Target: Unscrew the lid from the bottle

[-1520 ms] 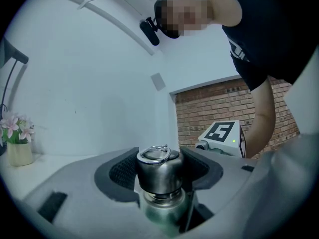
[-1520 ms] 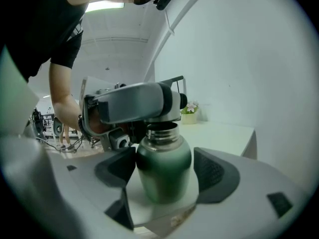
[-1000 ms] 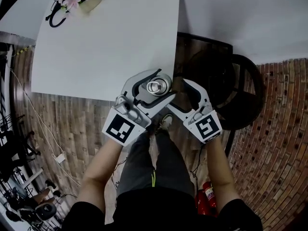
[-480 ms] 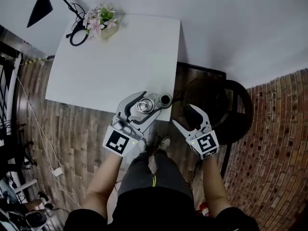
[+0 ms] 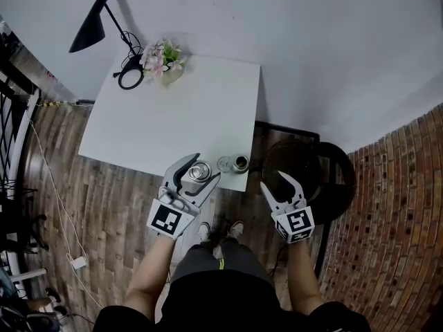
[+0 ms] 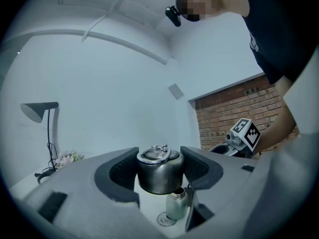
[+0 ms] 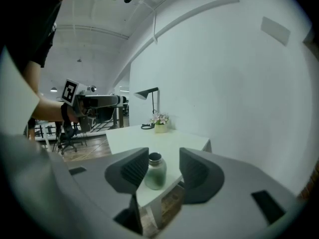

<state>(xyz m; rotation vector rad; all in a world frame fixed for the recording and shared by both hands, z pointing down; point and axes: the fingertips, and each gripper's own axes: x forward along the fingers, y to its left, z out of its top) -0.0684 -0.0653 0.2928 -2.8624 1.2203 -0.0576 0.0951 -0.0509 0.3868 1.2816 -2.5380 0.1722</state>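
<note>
l gripper (image 6: 159, 171) clamps lid (image 6: 155, 156) btwn its jaws – slack squeeze cd drop it; r gripper (image 7: 162, 172) empty, jaws closing short of bottle (image 5: 240, 162).

Ring-topped metal lid (image 6: 158, 172) is off and raised; open bottle (image 7: 155, 172) stands upright at table (image 7: 164, 141) edge.

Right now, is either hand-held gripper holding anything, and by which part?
The left hand-held gripper holds the metal lid by its round side wall, a pad on each side. The right hand-held gripper, jaws closing with nothing between, is empty.
</note>
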